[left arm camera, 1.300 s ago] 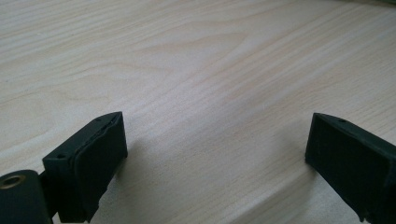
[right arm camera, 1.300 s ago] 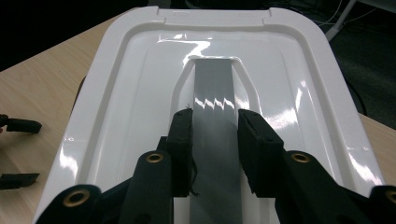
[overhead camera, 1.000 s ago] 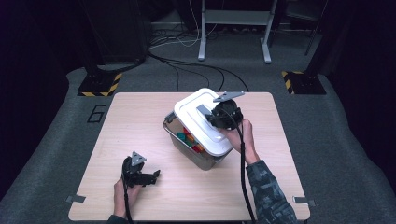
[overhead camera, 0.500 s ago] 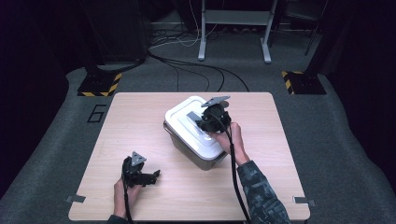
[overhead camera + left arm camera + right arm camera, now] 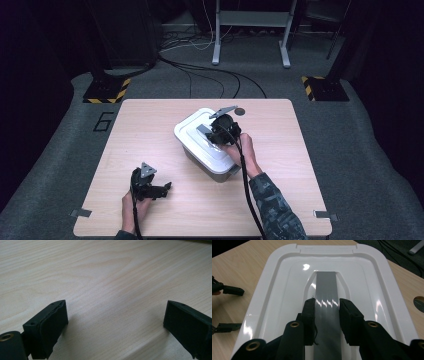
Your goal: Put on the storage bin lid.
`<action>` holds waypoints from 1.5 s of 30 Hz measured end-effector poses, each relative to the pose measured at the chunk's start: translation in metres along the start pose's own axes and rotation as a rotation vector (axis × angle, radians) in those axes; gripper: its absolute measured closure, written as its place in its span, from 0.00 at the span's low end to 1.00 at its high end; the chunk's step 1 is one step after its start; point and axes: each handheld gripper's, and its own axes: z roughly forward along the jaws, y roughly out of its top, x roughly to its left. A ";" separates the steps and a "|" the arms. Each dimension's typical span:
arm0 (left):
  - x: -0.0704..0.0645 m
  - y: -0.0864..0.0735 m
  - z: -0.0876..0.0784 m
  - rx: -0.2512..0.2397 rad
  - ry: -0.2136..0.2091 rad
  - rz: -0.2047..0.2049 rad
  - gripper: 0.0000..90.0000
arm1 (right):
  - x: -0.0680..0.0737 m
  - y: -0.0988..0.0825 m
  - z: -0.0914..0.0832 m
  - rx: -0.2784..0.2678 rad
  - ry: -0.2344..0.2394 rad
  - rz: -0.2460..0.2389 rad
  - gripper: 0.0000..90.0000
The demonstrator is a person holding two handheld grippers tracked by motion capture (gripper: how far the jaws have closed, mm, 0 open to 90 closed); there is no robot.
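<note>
I see a white lid [image 5: 202,136] with a grey handle [image 5: 326,293] sitting closed on a clear plastic bin [image 5: 212,167] at the table's [image 5: 150,130] centre; its contents are hidden. My right gripper [image 5: 326,312] is clamped on that handle, jaws on either side. My left gripper [image 5: 167,187] rests at seven o'clock from the bin, well apart, jaws spread wide over bare wood, holding nothing.
</note>
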 end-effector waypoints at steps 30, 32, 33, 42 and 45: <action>0.000 0.000 0.000 0.000 0.001 -0.001 0.06 | -0.005 -0.008 0.007 -0.022 0.008 0.015 0.72; 0.000 0.000 0.000 -0.003 0.004 -0.003 0.06 | -0.006 -0.008 0.006 -0.025 0.015 0.031 0.52; 0.000 0.000 0.000 -0.003 0.004 -0.003 0.06 | -0.007 -0.009 0.005 -0.033 0.025 0.032 0.45; 0.000 0.000 0.000 -0.003 0.004 -0.002 0.06 | -0.013 -0.013 -0.016 -0.082 0.008 0.037 0.13; 0.000 0.000 0.000 -0.003 0.004 -0.003 0.06 | -0.014 -0.015 -0.026 -0.082 -0.003 0.046 0.07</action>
